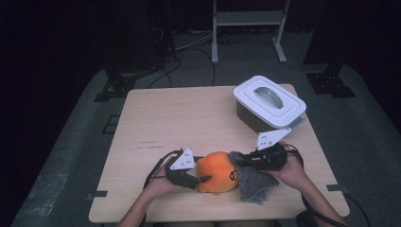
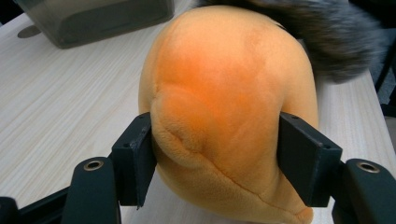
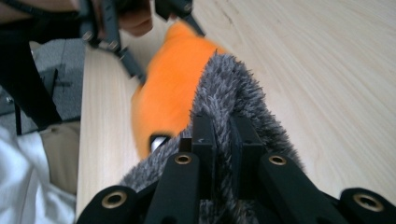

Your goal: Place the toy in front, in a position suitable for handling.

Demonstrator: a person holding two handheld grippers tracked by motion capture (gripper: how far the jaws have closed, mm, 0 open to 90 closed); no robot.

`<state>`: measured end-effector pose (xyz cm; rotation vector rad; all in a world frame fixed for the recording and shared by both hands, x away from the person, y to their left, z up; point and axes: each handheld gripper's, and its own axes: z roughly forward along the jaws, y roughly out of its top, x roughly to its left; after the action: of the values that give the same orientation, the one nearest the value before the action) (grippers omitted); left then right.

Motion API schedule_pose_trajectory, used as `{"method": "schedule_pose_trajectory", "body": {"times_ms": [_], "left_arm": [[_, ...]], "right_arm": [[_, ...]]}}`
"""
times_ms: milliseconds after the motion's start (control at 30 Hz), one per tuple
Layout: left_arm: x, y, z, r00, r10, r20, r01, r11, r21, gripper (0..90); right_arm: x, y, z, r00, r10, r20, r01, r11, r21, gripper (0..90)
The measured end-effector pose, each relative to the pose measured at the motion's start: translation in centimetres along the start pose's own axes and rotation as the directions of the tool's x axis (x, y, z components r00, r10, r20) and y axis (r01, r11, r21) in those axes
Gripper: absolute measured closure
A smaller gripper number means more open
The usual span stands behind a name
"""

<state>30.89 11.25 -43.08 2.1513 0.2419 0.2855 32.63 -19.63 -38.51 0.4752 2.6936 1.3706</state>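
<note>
An orange plush toy (image 1: 217, 171) with a grey furry part (image 1: 255, 182) lies near the table's front edge. My left gripper (image 1: 201, 176) comes in from the left. In the left gripper view its jaws (image 2: 215, 163) press on both sides of the orange plush toy (image 2: 224, 102), which bulges between the pads. My right gripper (image 1: 239, 160) reaches in from the right. It is shut on the grey furry part (image 3: 229, 88), pinched tight between its jaws (image 3: 223, 130). The orange plush toy (image 3: 170, 88) lies just beyond it.
A dark bin with a white handled lid (image 1: 269, 101) stands at the back right of the wooden table (image 1: 179, 118), and its dark side (image 2: 93, 18) appears in the left gripper view. Cables and a metal stand lie on the floor beyond.
</note>
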Motion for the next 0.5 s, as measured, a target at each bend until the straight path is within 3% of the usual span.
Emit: {"method": "schedule_pose_trajectory", "body": {"times_ms": [100,233,333,433,500], "left_arm": [[0.2,0.1,0.0,0.9998,-0.017,0.011,0.017,0.9998,0.007,29.3],[0.3,0.3,-0.2,0.996,-0.065,0.061,0.064,0.9978,0.013,22.5],[0.4,0.8,-0.2,0.9874,-0.119,0.104,0.119,0.9929,-0.001,18.8],[0.3,1.1,0.2,0.9801,-0.15,0.129,0.15,0.9886,0.013,18.5],[0.2,1.4,0.5,0.9788,-0.155,0.134,0.152,0.9879,0.03,19.0]], "right_arm": [[-0.5,0.2,1.2,0.9997,0.013,-0.018,-0.013,1.0,0.026,81.6],[0.4,-0.4,2.1,0.9996,-0.002,-0.028,0.003,0.999,0.035,81.7],[1.2,-0.8,1.9,0.9996,-0.01,-0.027,0.011,0.999,0.04,81.8],[1.8,-1.3,1.6,0.9993,-0.023,-0.03,0.024,0.999,0.046,81.8],[2.3,-1.6,1.6,0.9988,-0.031,-0.038,0.033,0.998,0.046,81.9]]}}
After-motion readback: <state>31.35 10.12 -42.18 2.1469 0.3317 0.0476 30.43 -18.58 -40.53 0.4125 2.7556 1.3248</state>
